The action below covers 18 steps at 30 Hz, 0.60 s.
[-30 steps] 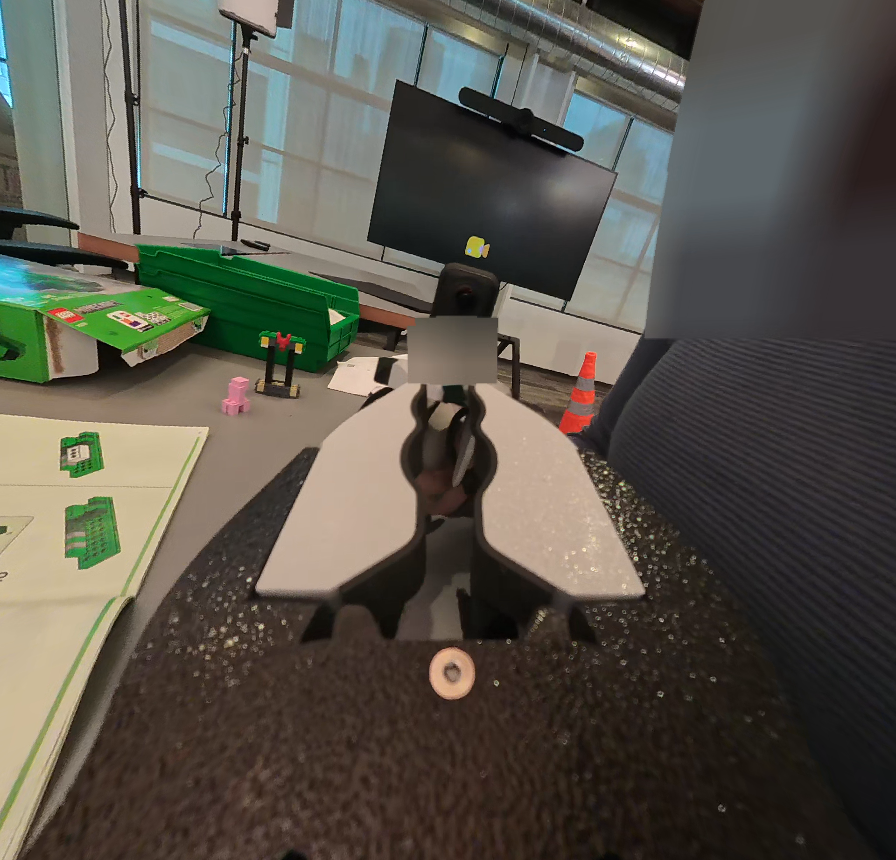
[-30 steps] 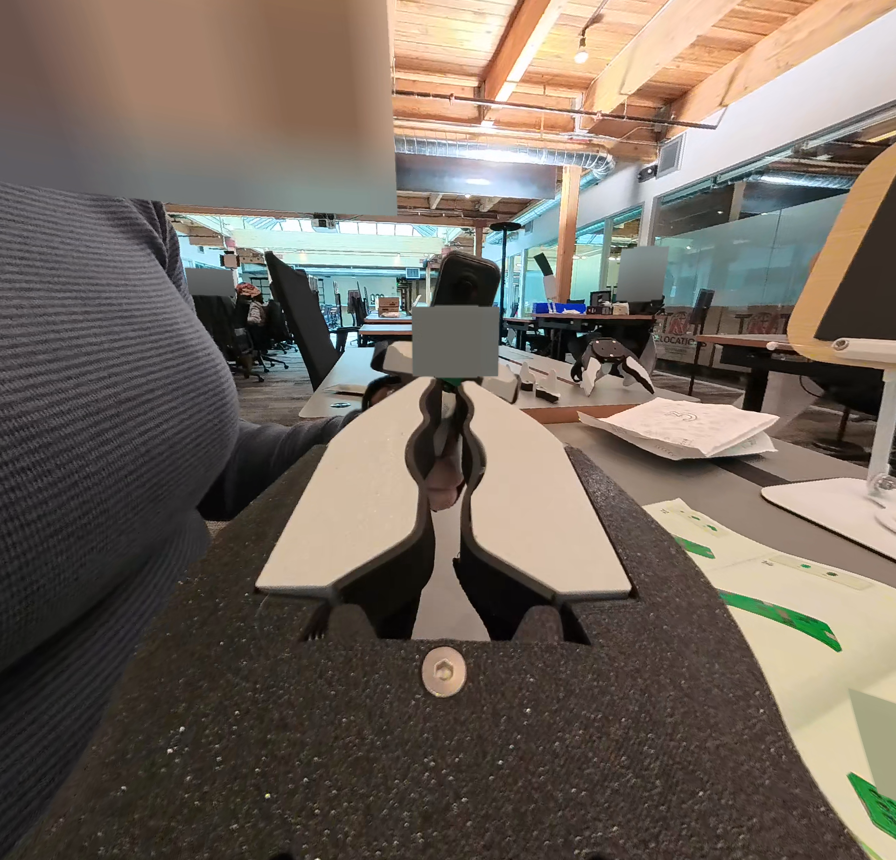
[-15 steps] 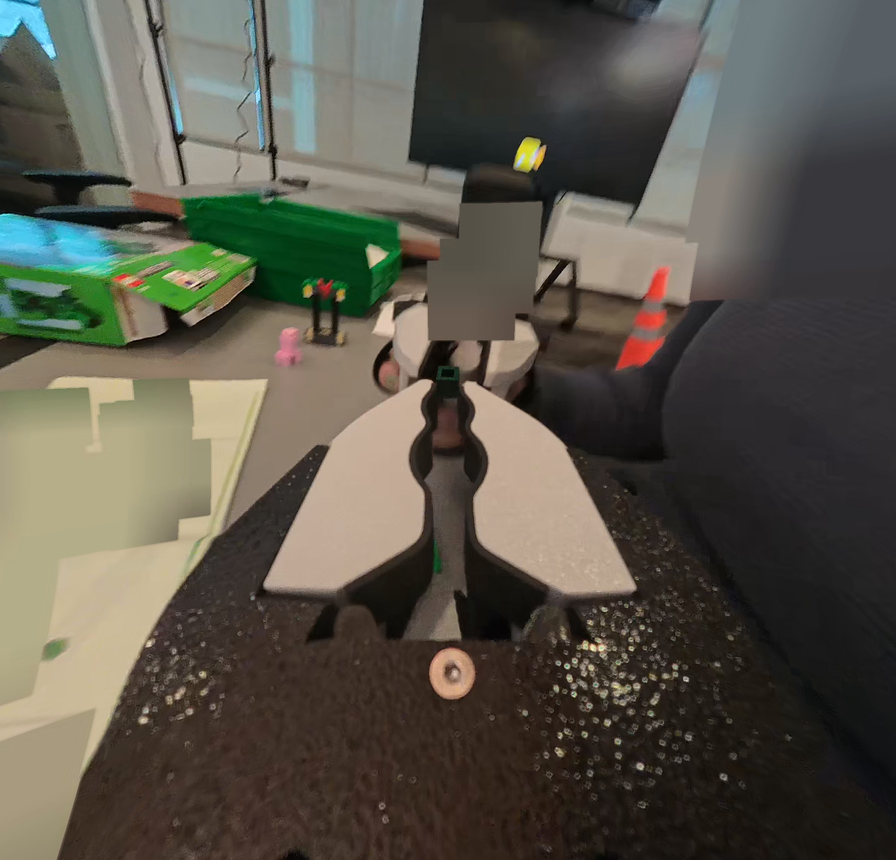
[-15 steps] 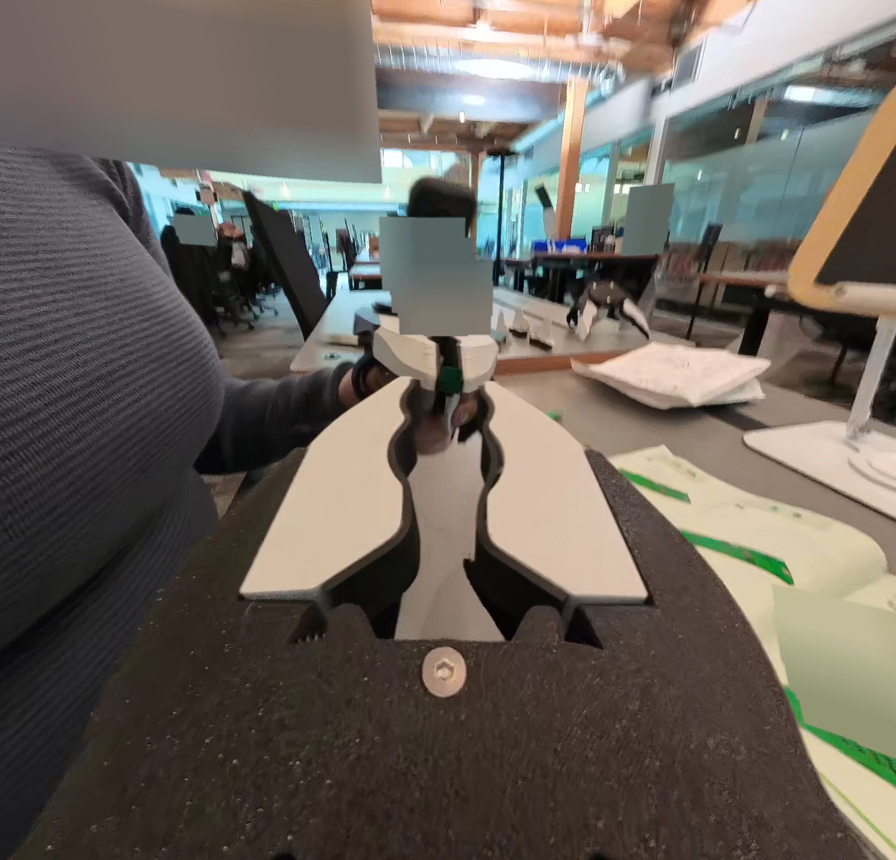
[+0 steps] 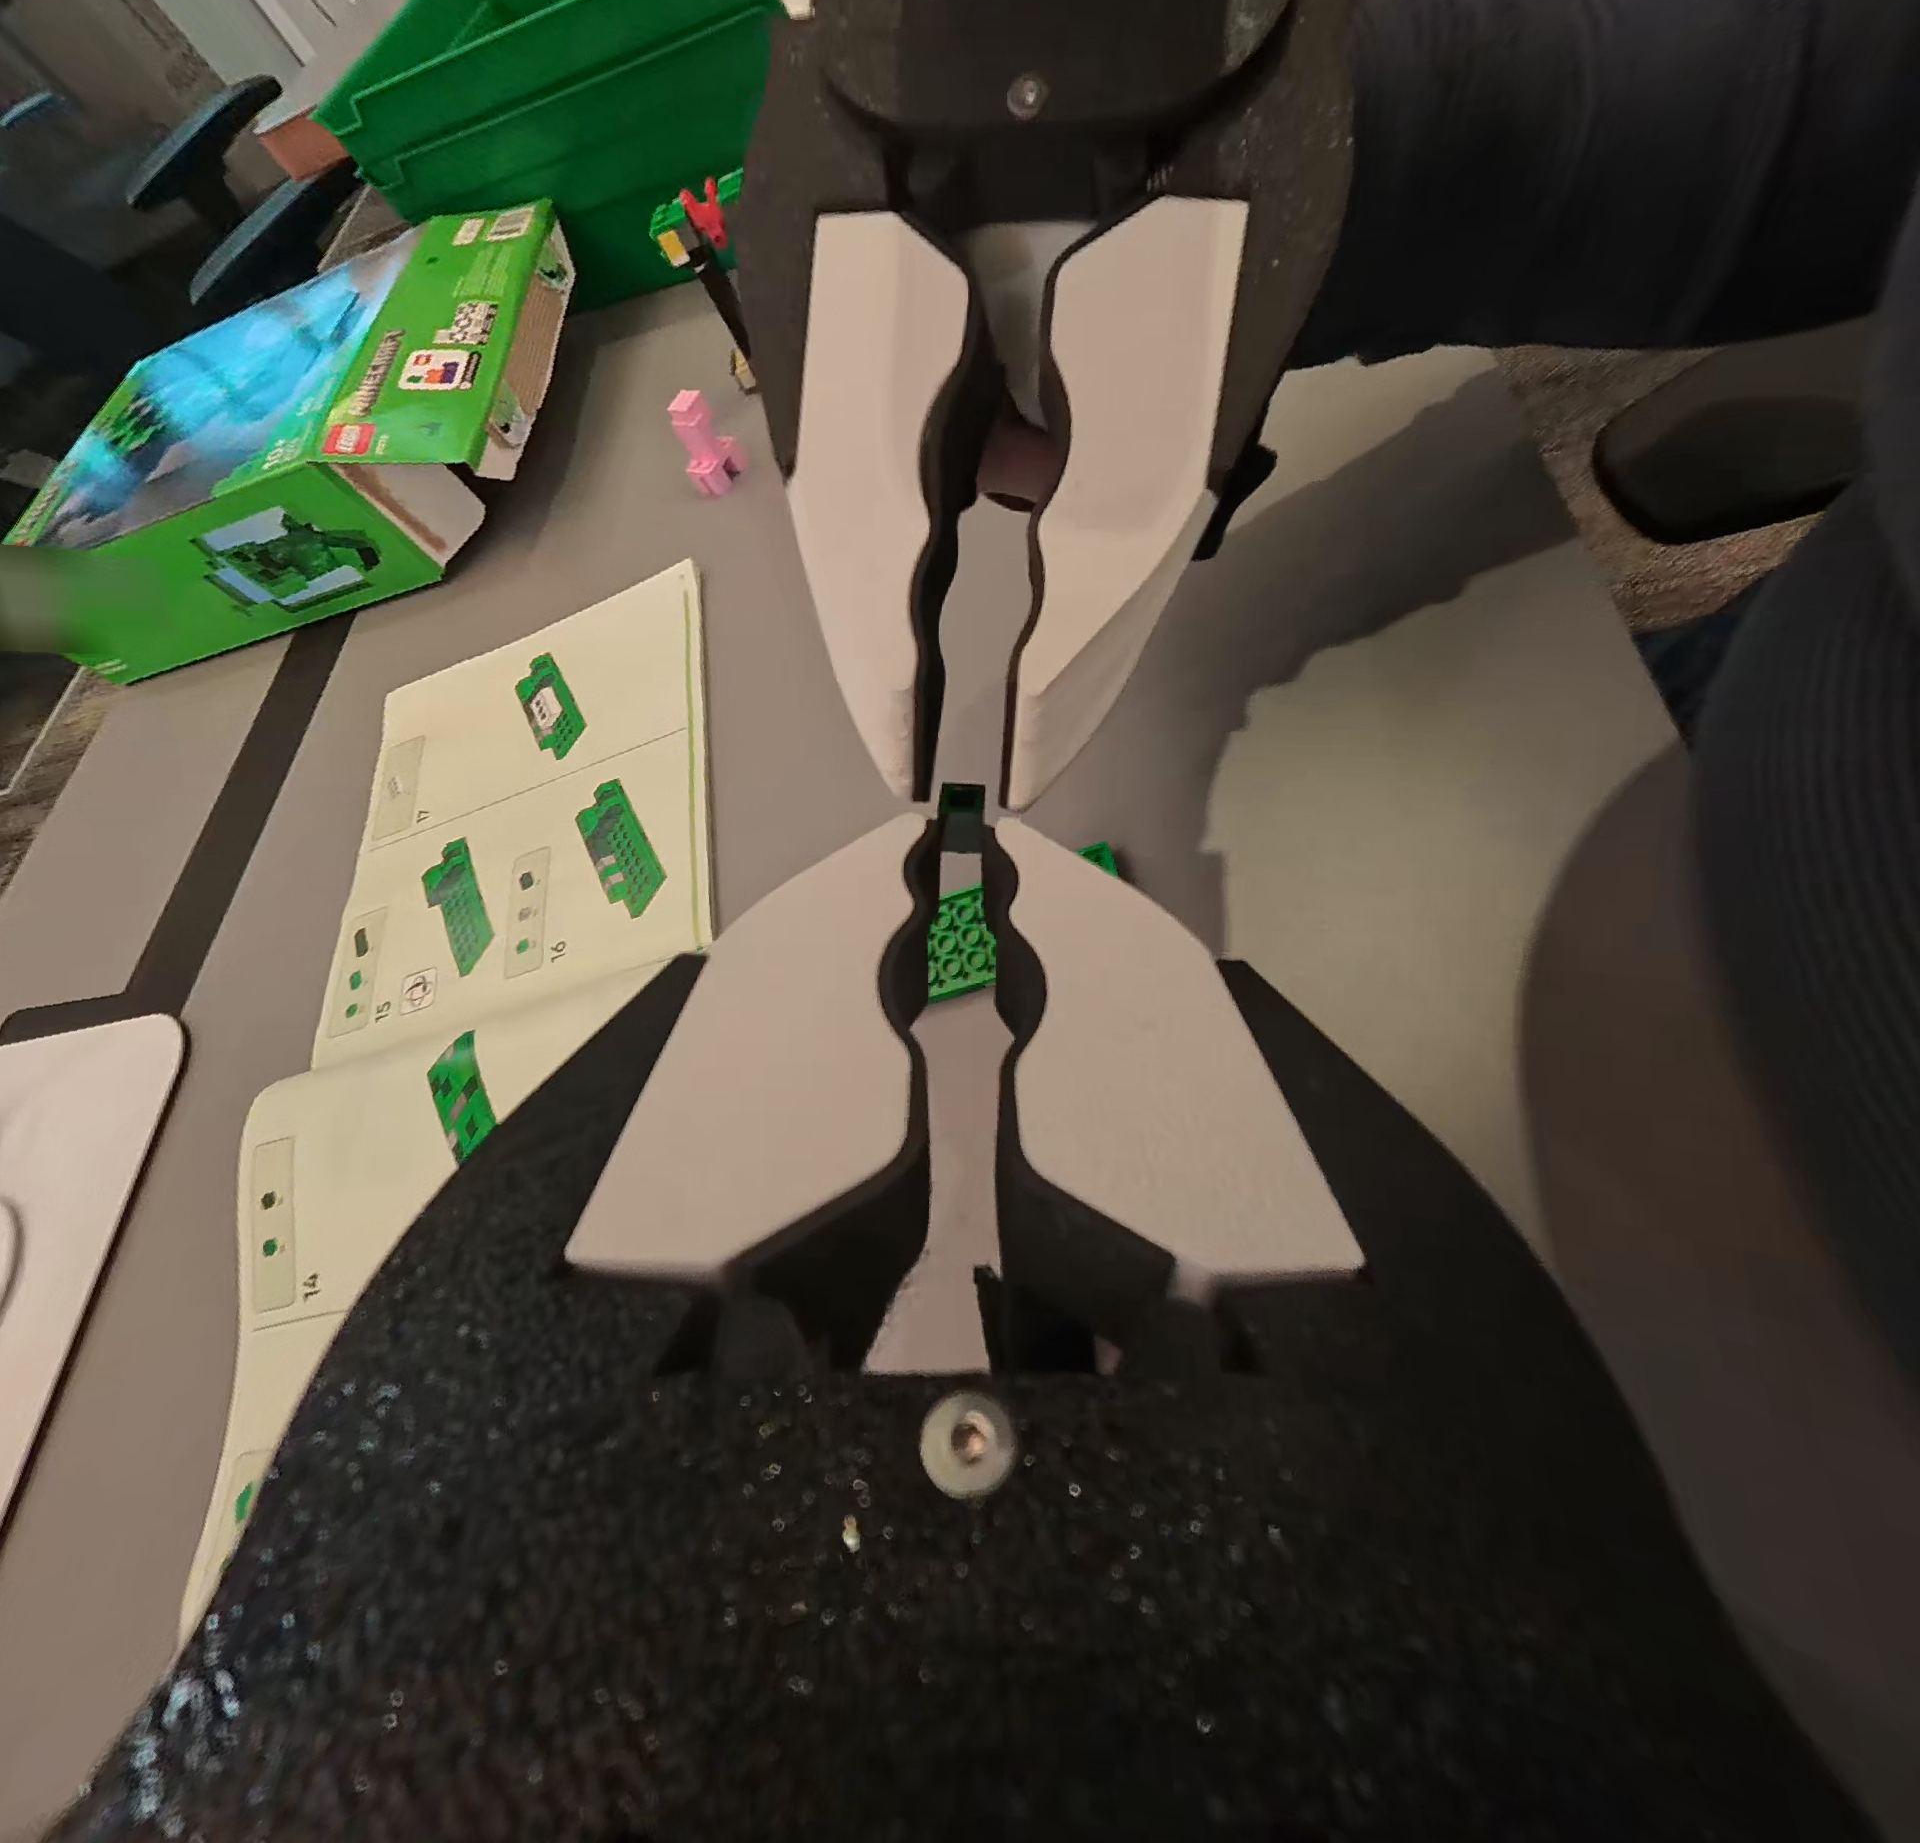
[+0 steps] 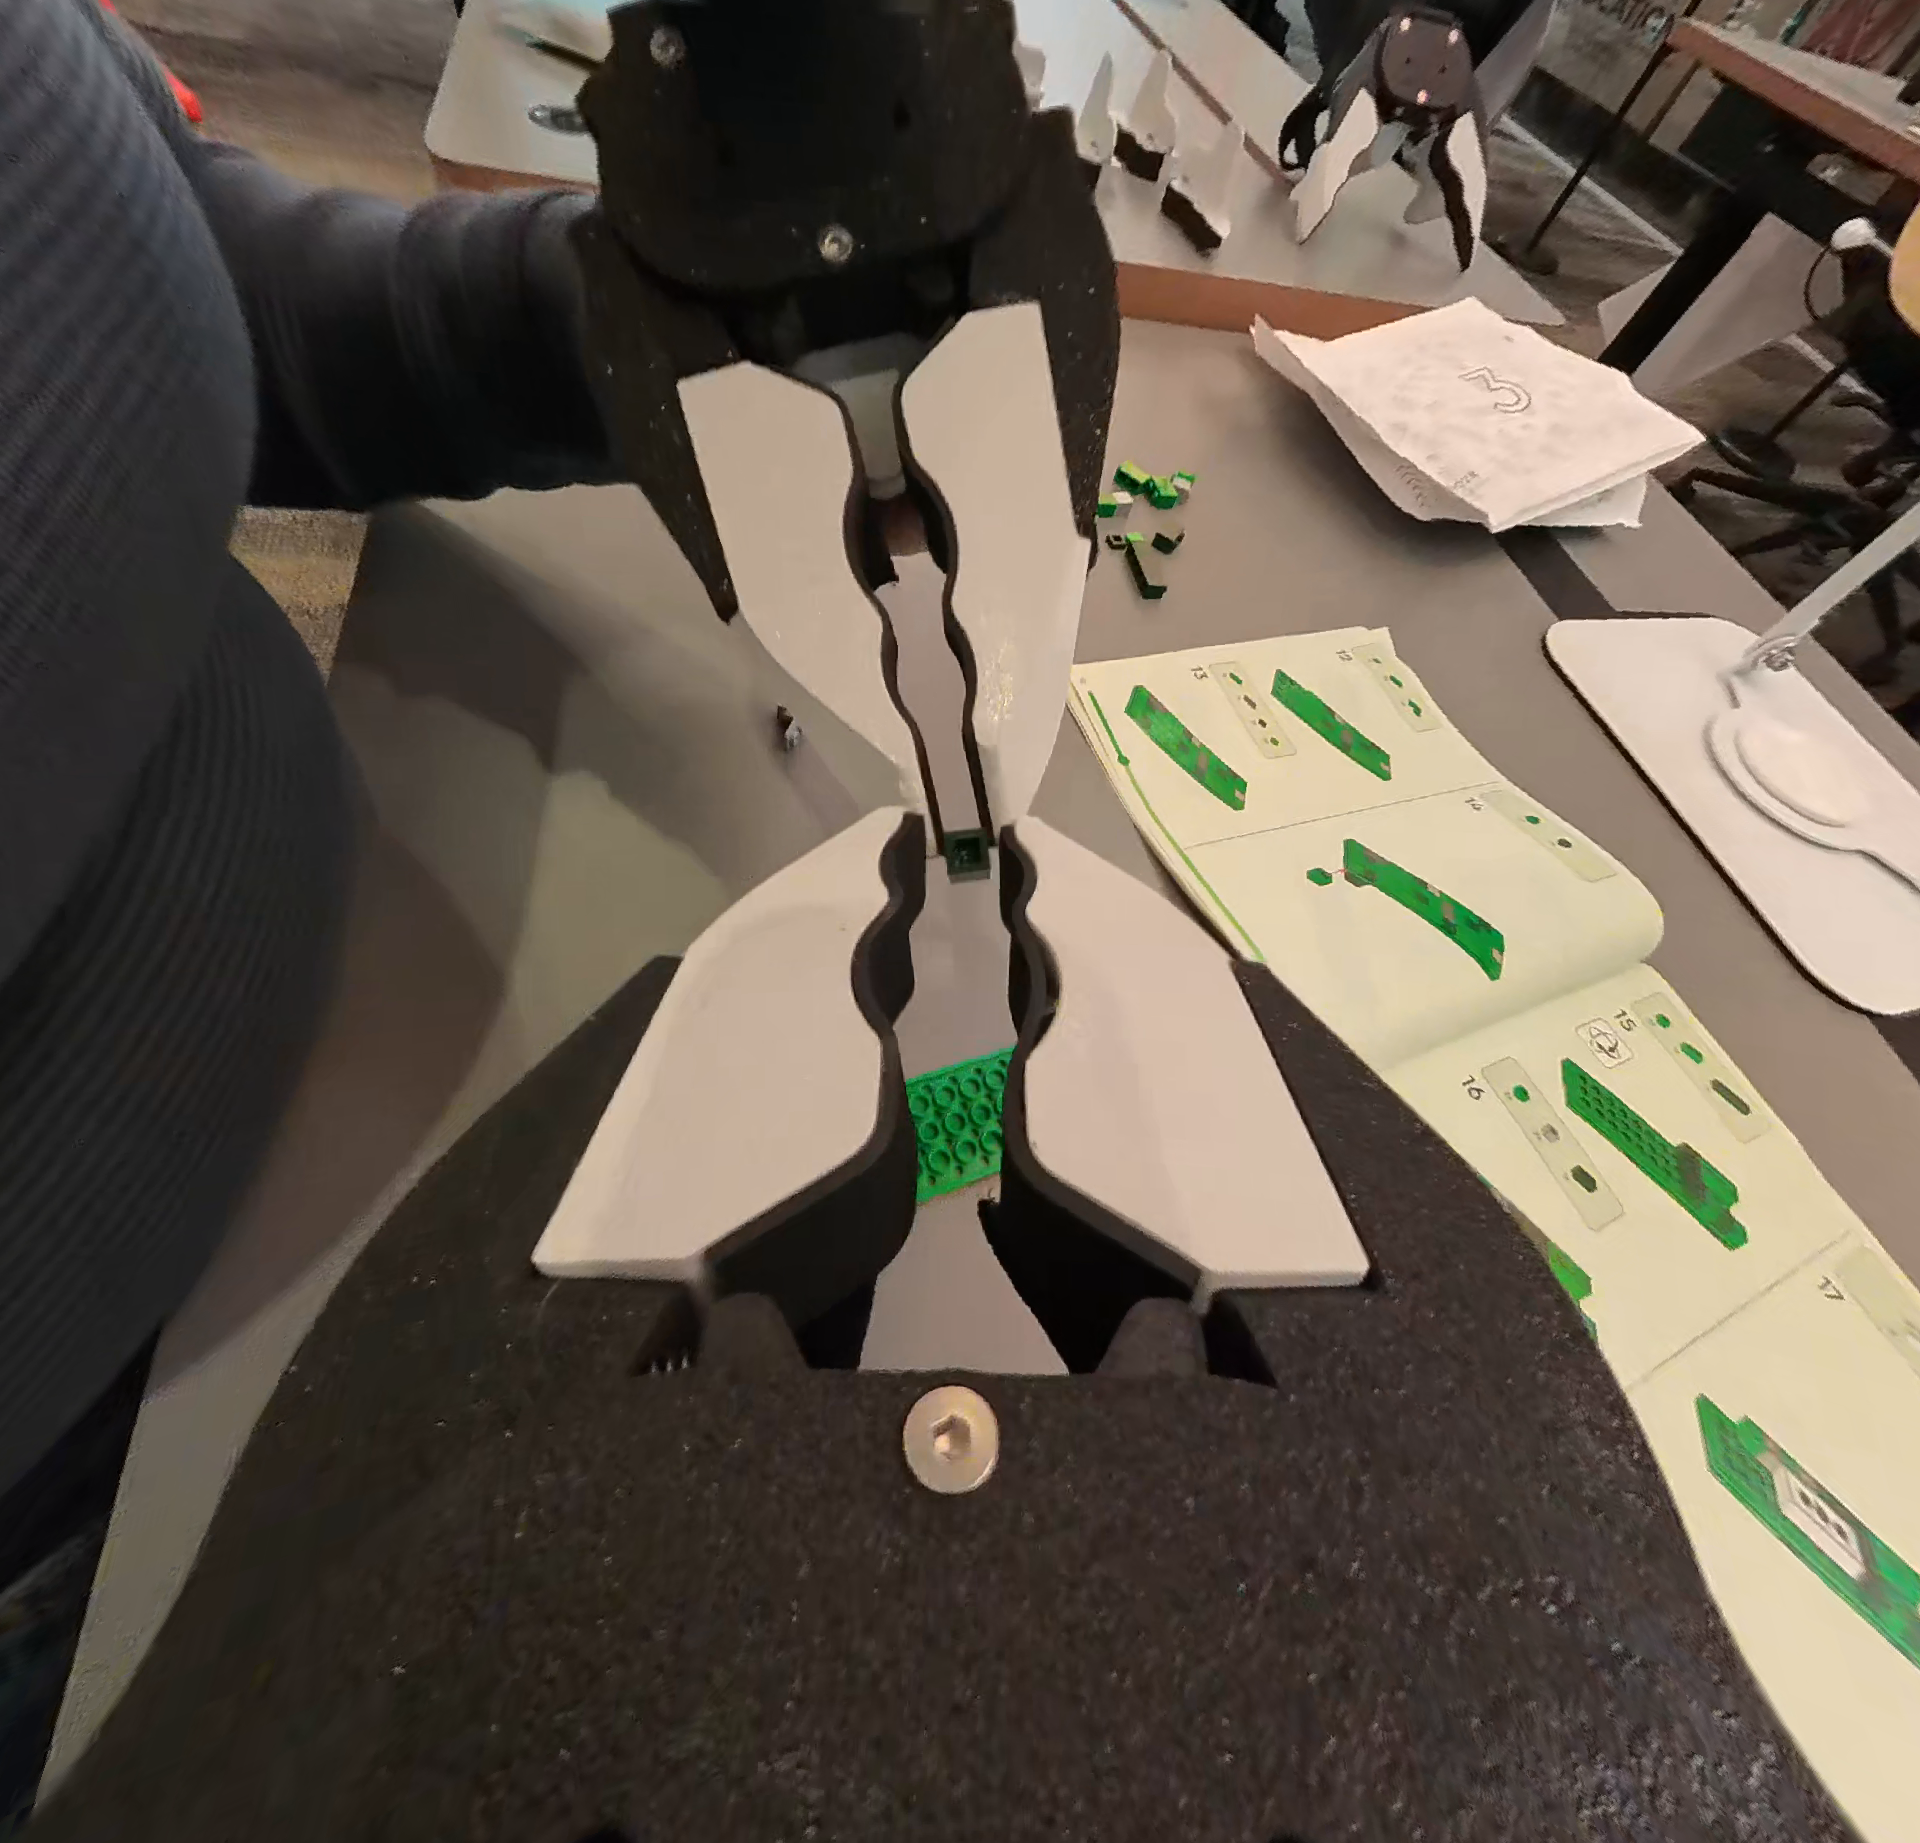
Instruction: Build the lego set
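Grippers tip to tip, left gripper [image 5: 958, 837] and right gripper [image 6: 964, 846] both pinching dark green brick [image 5: 958, 814], green plate [image 5: 961, 946] below.

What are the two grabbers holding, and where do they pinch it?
A small dark green brick, pinched at opposite ends by the tips of the left gripper and right gripper.

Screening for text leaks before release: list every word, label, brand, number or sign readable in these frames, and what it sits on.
I don't copy out writing, so this lists only where it stands.
Green box: brand logo and printed labels on its side.
Open booklet: printed step numbers beside the pictures.
White paper bag: one large handwritten mark.
Banner in the background: large lettering, cut off at the frame edge.
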Each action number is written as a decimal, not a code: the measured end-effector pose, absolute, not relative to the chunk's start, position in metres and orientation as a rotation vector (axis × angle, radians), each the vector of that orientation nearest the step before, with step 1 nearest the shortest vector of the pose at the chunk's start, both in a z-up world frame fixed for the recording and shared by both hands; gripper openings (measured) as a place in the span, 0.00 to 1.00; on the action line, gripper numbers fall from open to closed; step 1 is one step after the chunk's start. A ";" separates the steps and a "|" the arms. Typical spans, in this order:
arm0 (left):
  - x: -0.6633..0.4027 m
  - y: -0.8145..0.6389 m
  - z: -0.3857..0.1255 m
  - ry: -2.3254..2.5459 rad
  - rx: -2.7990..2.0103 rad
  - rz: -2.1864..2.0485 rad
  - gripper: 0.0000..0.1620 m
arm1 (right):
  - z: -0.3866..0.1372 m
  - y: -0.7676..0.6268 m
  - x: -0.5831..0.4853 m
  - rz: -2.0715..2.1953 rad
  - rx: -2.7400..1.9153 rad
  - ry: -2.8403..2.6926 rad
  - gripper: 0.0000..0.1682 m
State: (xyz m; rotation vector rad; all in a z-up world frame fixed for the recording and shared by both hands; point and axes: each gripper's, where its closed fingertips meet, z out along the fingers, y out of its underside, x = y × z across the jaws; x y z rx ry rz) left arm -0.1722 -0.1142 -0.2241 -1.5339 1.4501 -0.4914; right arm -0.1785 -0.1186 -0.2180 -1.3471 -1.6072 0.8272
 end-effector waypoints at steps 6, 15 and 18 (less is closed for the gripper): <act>-0.171 -0.116 -0.220 1.455 -1.511 -0.519 0.04 | -0.220 -0.118 -0.175 0.797 -1.307 -1.646 0.04; -0.168 -0.121 -0.218 1.483 -1.464 -0.565 0.04 | -0.217 -0.124 -0.174 0.853 -1.258 -1.666 0.04; -0.168 -0.123 -0.216 1.498 -1.454 -0.556 0.04 | -0.216 -0.126 -0.174 0.875 -1.250 -1.666 0.04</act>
